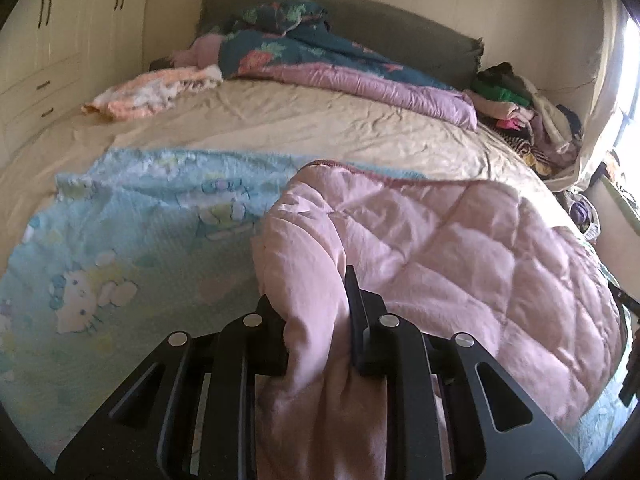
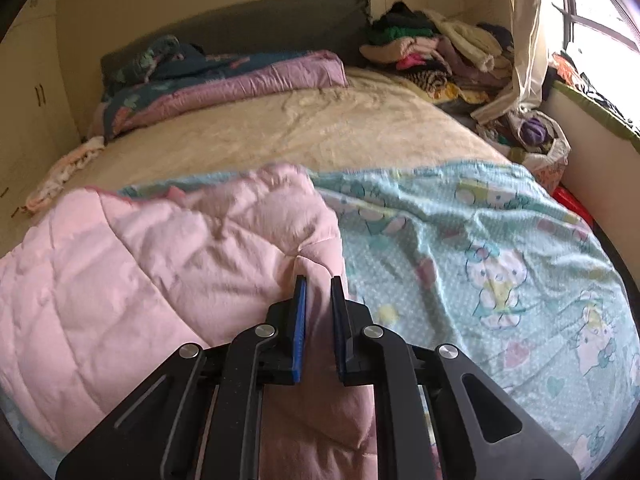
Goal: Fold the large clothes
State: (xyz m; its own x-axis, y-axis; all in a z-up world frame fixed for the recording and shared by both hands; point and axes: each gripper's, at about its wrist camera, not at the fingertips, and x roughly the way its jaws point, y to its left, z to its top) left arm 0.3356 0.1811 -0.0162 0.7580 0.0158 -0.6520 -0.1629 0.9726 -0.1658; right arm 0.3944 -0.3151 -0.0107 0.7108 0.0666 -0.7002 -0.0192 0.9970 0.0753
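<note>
Pinched pink cloth fills the space between both sets of black fingers: the left gripper (image 1: 316, 320) is clamped on a bunched fold of the pink quilt (image 1: 460, 256), and the right gripper (image 2: 318, 320), blue pads showing, is closed tight on another bunch of the same edge. Holding it at two places looks meant to keep the edge taut so it can be carried over as one straight fold. That quilt is thick, soft and diamond-stitched, puffy between the seams, with a darker piped border, and it lies half turned back on itself across the foot of the bed (image 1: 320, 128). Under it spreads a thin pale-blue sheet (image 2: 500, 248) printed with cartoon cats, lightly rumpled. Further up, a cream sheet lies creased, a floral duvet (image 1: 320, 60) is heaped by the grey headboard, and a clothes pile (image 2: 440, 48) sits near the window.
</note>
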